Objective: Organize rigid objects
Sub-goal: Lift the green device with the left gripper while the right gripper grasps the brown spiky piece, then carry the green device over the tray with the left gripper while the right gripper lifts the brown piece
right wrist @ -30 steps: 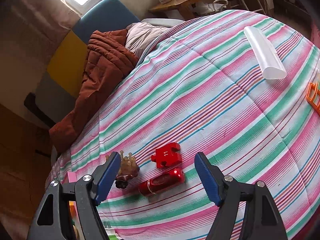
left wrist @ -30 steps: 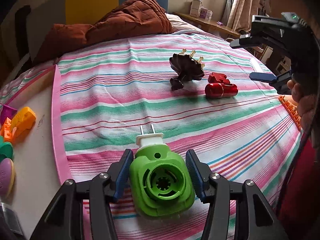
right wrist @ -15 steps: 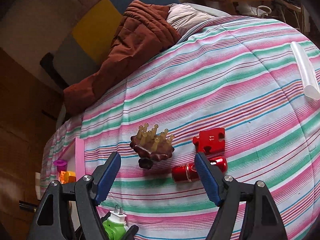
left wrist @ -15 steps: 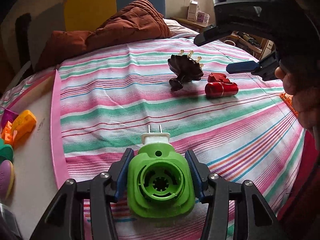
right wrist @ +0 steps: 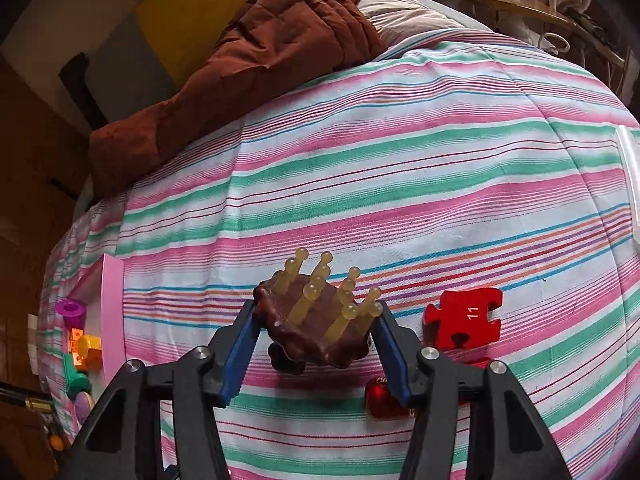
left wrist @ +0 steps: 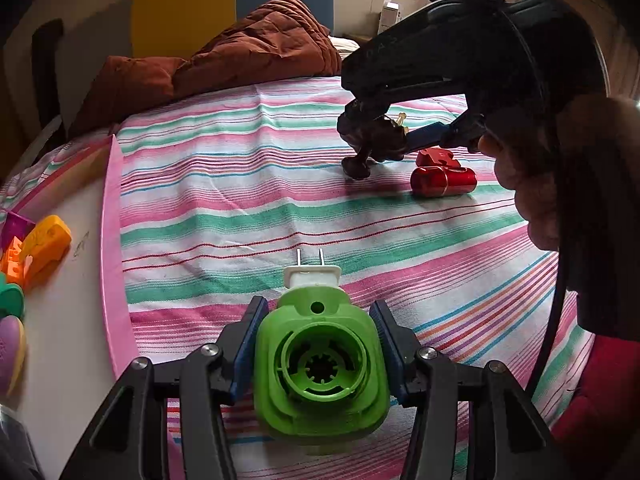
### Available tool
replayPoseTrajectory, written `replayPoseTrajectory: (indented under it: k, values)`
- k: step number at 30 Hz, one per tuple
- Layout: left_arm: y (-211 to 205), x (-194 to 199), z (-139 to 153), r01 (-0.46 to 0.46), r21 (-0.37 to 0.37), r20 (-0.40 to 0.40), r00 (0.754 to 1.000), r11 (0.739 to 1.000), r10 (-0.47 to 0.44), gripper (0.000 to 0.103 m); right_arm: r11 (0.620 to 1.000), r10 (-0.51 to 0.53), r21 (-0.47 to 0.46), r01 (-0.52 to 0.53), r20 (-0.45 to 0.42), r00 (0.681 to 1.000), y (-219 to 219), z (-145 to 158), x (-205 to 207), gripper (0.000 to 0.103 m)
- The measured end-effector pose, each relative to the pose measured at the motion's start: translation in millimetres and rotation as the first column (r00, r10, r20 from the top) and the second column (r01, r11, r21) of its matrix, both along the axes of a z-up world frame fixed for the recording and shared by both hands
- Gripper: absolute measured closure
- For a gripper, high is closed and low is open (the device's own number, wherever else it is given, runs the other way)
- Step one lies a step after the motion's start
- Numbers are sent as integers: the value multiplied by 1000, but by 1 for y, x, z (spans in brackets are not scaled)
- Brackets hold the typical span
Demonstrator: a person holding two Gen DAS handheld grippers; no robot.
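Left tool (left wrist: 318, 350) on green plug (left wrist: 320, 364) — prongs forward, away

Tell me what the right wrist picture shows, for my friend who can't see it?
The right hand-held gripper has its blue fingers around a brown massager with yellowish prongs, on a striped bedspread. A red puzzle piece numbered 11 lies to the right.

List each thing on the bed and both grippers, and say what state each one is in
left gripper: shut on the green plug-in device, prongs pointing away.
right gripper: jaws around the brown massager, its pegs up; grip not certain.
red cylinder: lying on its side.
red puzzle piece: lying flat.
brown quilt: bunched up.
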State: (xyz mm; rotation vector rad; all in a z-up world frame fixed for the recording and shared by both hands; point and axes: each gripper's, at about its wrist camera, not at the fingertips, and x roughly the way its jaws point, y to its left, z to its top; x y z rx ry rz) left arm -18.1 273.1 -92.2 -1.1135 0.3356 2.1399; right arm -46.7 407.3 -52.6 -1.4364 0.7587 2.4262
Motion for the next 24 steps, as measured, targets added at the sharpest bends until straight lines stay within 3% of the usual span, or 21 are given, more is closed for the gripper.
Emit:
replayPoseTrajectory:
  k: [10, 22, 24]
  values:
    - [1, 1, 7, -36, 5, 44, 998, 999, 36, 50, 996, 62, -65, -62, -11, 998, -3, -1, 7, 46]
    - [-7, 28, 34, -5, 47, 35, 999, 999, 3, 50, 995, 89, 53, -89, 12, 996, -10, 2, 2, 47]
    - [-12, 33, 45, 0, 63, 21, 1000, 998, -1, 50, 993, 95, 75, -97, 20, 995, -11, 1, 1, 53]
